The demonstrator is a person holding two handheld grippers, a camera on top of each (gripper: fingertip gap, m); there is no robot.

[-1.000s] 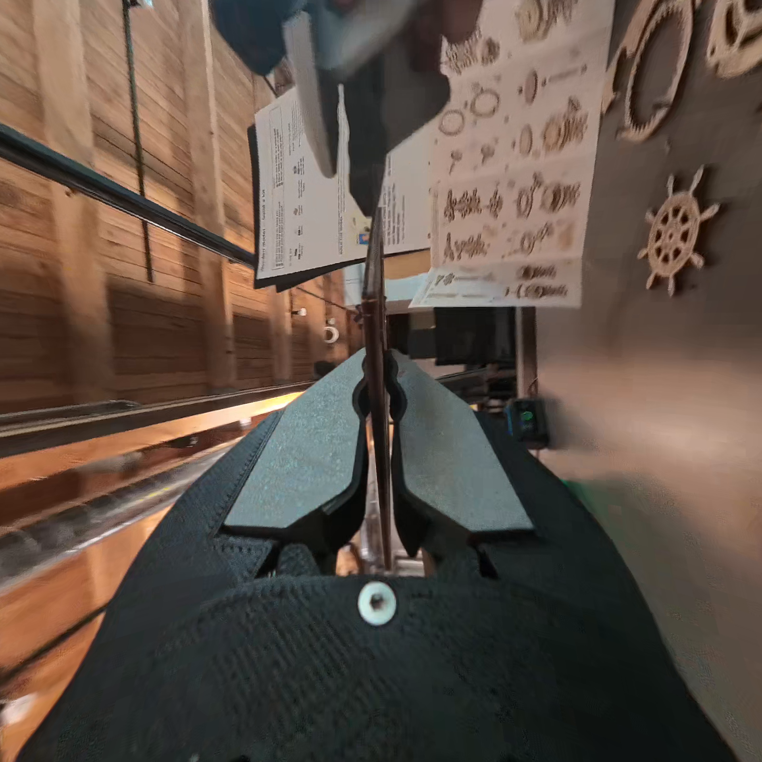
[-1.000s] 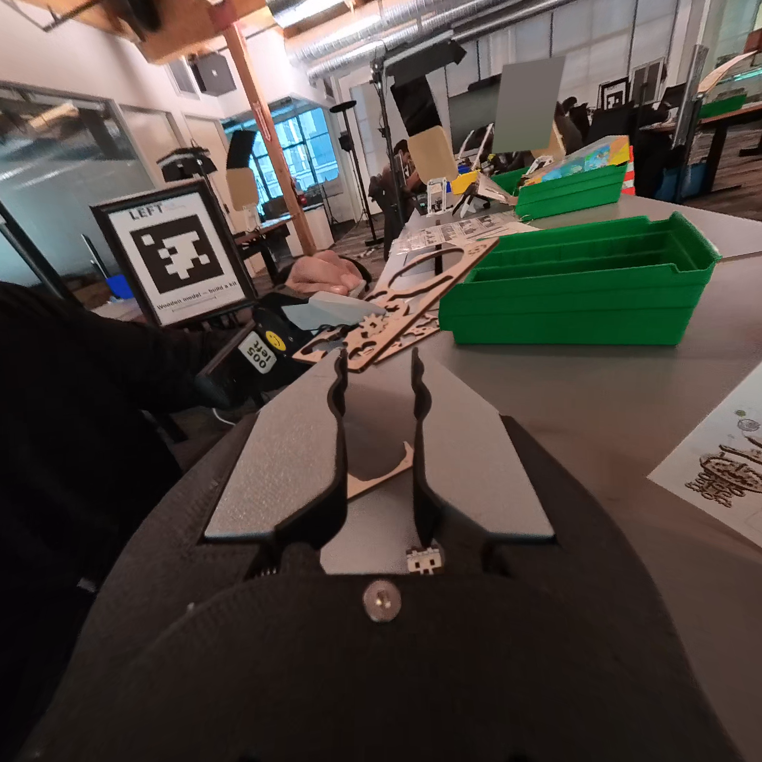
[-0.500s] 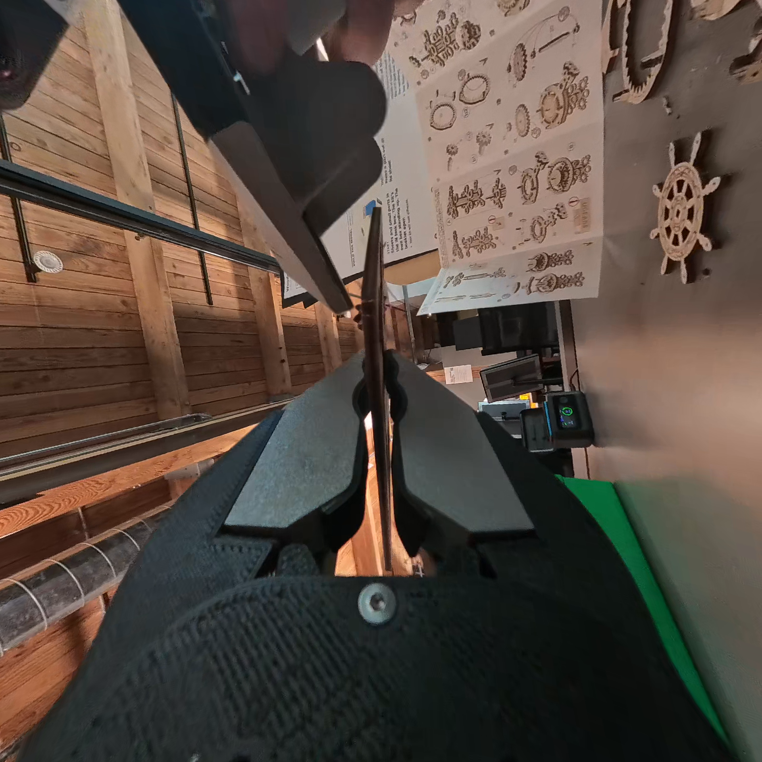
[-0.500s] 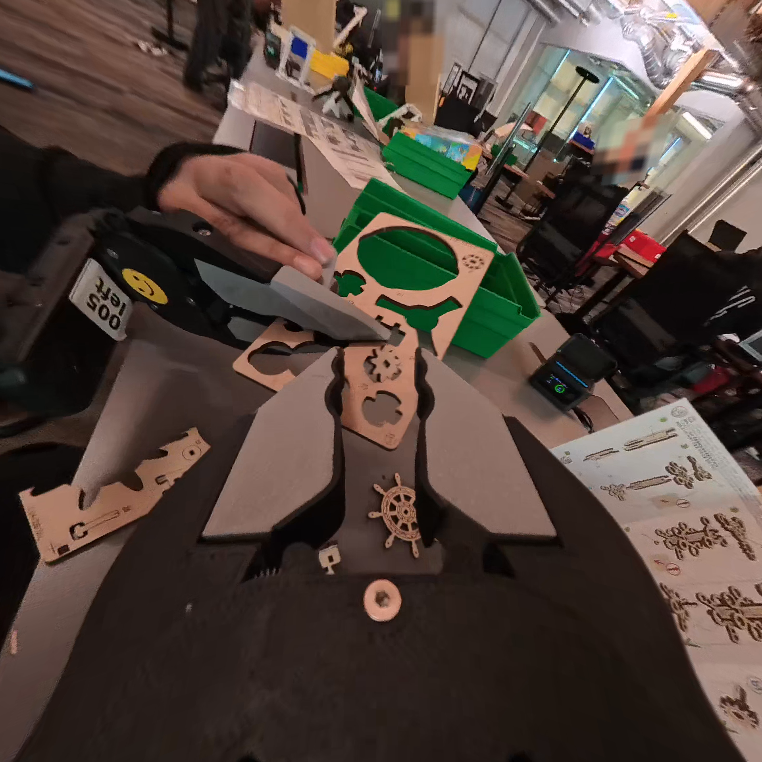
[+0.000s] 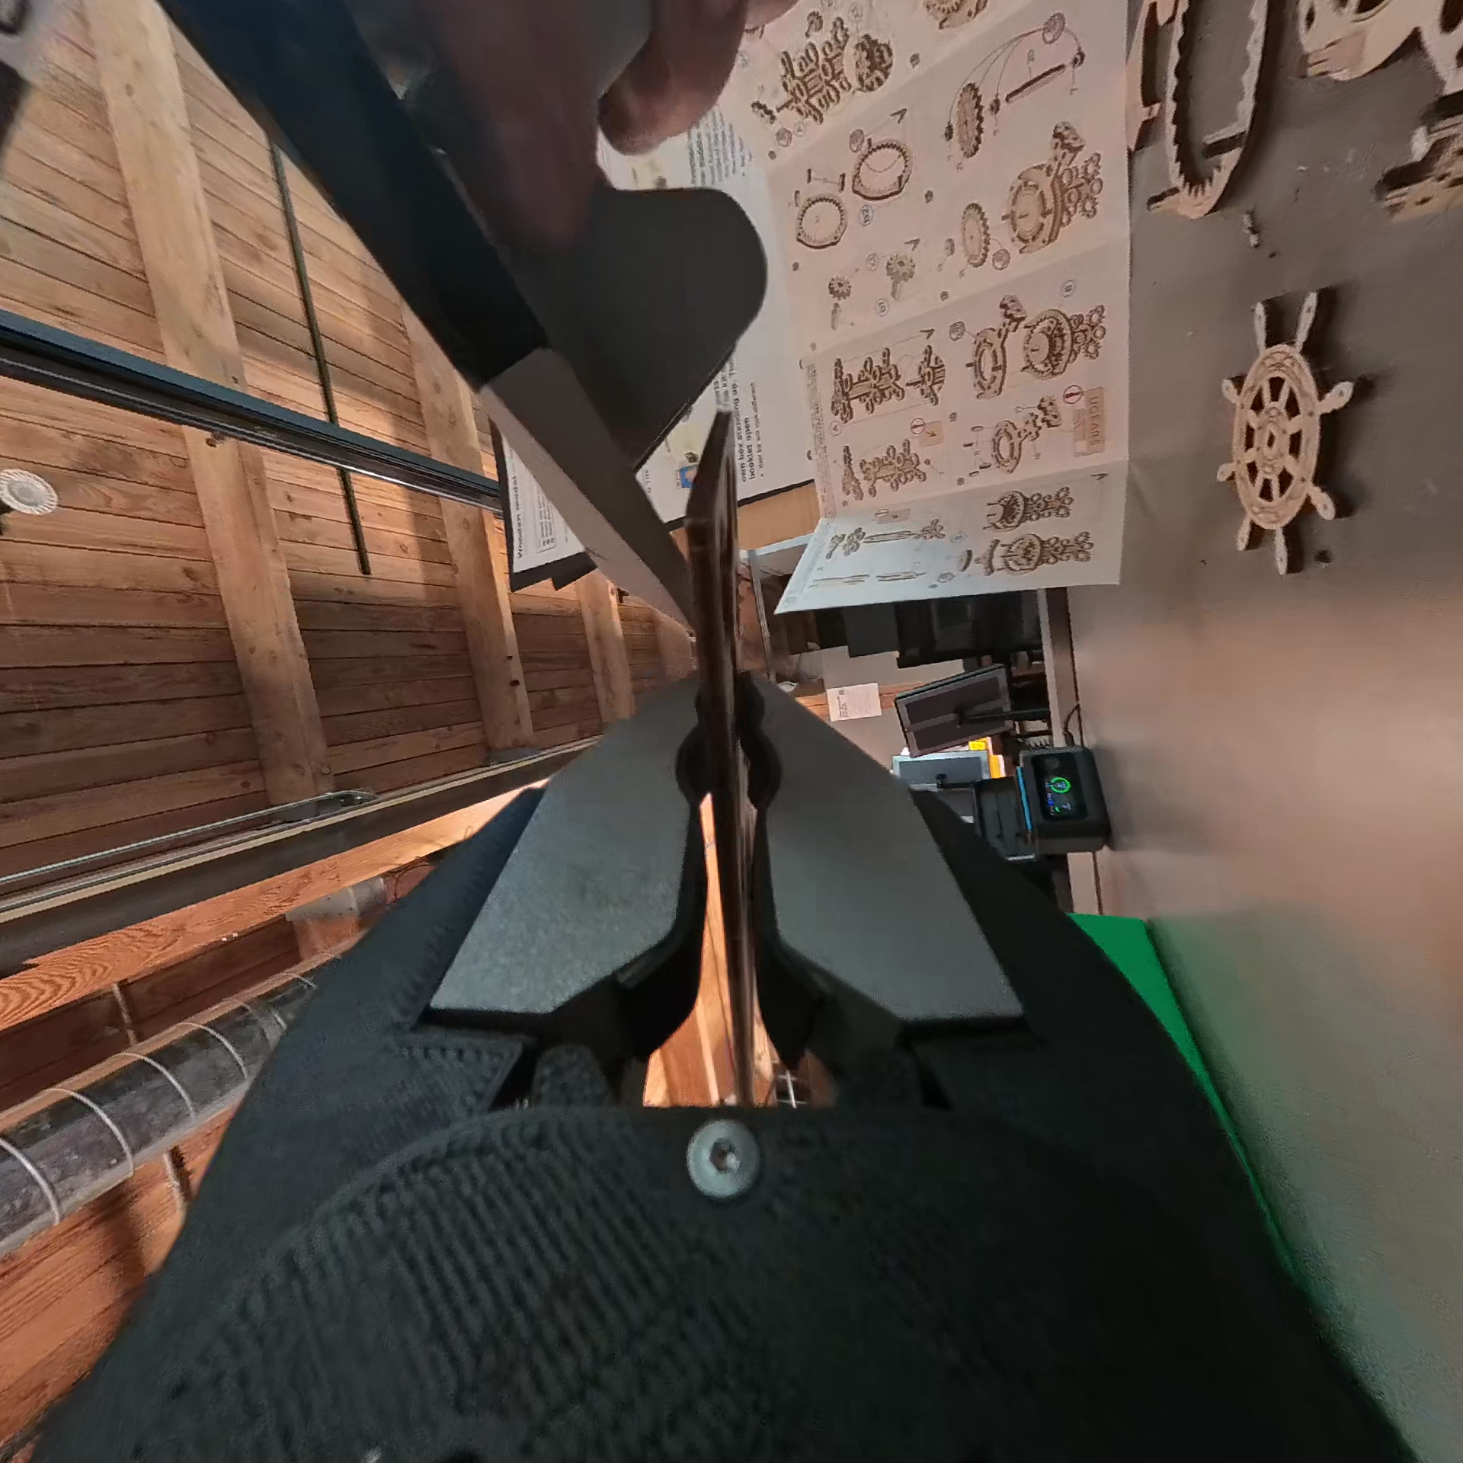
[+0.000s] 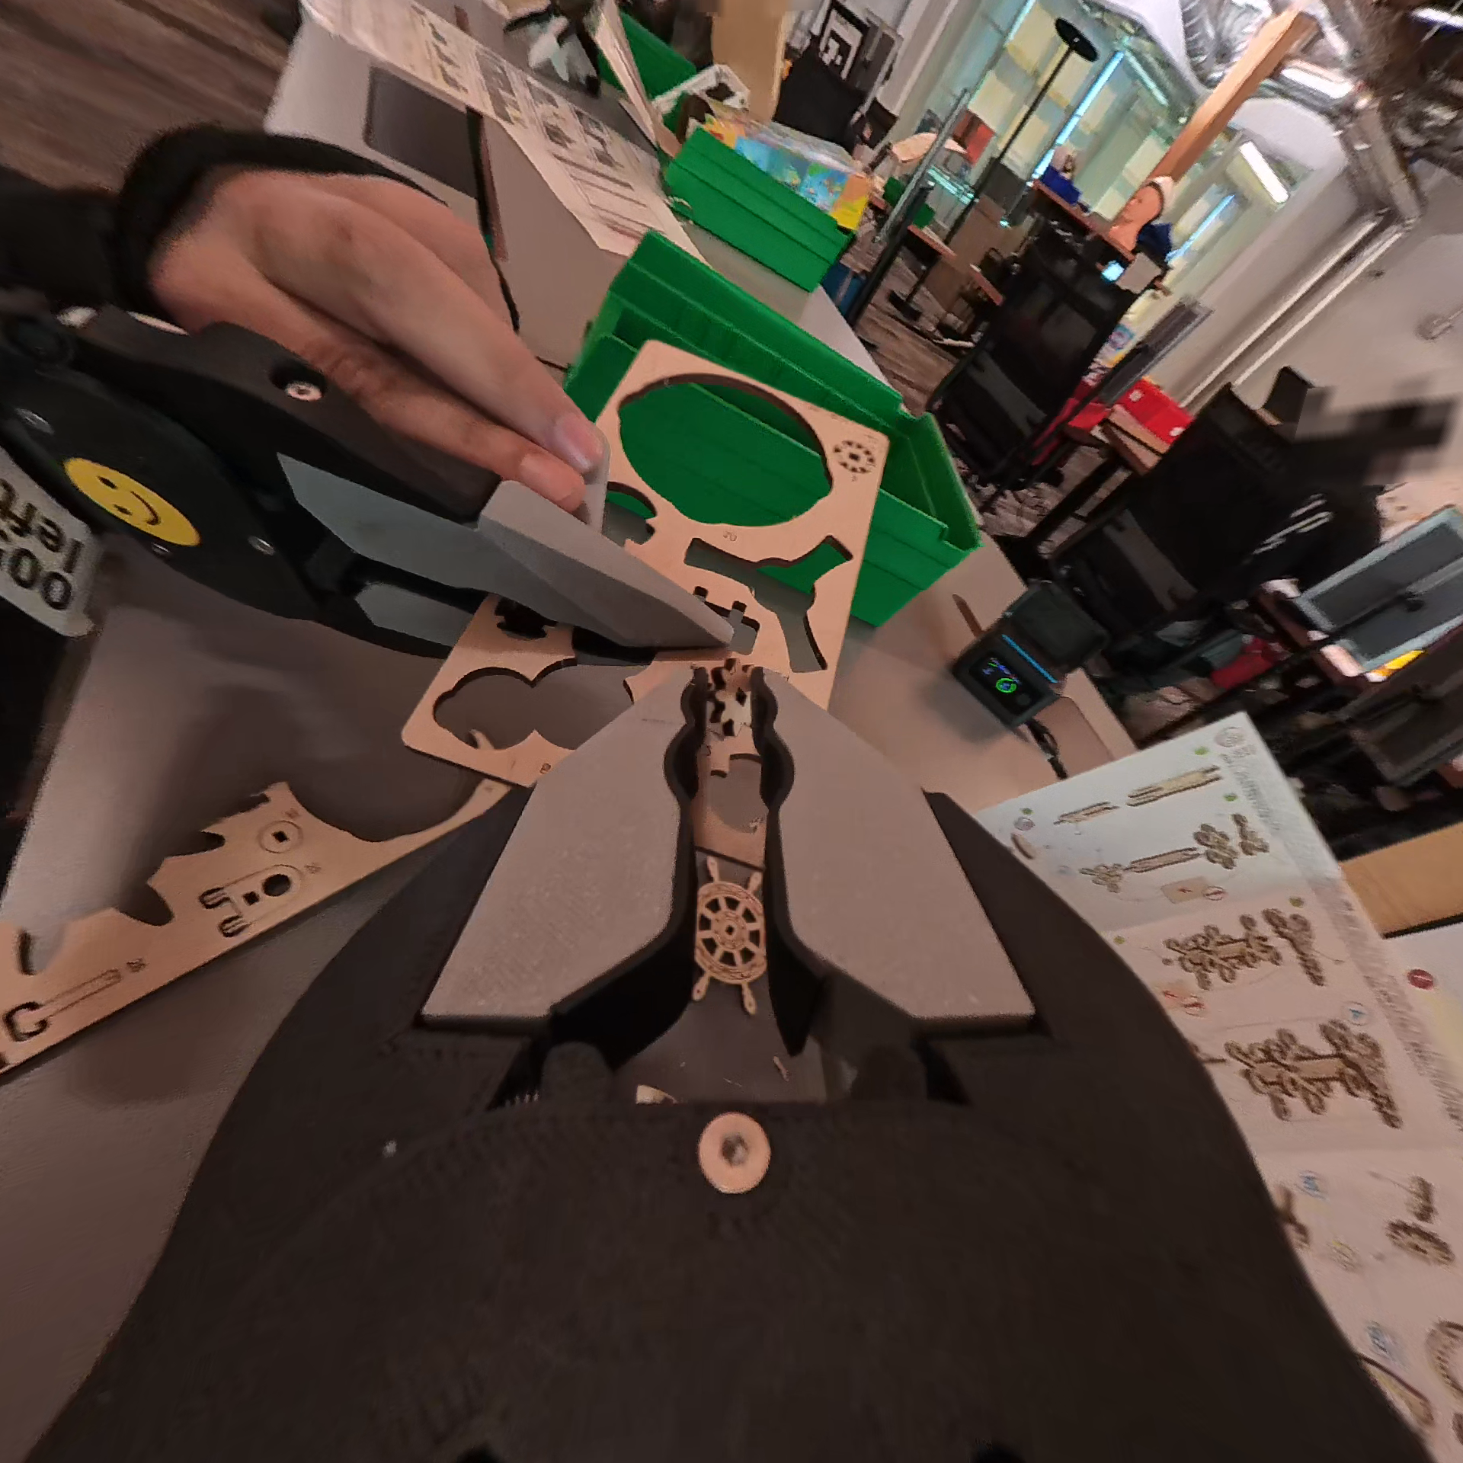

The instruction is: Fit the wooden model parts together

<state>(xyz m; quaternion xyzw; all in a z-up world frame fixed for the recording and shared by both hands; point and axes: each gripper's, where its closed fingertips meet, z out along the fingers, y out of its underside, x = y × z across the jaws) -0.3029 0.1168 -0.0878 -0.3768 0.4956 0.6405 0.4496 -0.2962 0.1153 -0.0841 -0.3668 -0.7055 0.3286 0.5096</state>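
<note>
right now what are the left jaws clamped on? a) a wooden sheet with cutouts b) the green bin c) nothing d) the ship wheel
a: the left gripper is shut on the wooden sheet, held off the table; the ship wheel lies on the table and the green bin stands behind.

I was working in a big open-plan workshop or lab space, with exposed timber ceiling beams and silvery ducts overhead and glass-walled rooms at the far end. My grey table carried green plastic bins, a folded instruction sheet and loose laser-cut plywood pieces. Behind it stood more worktables, light stands, black chairs and a small device with a lit screen.
</note>
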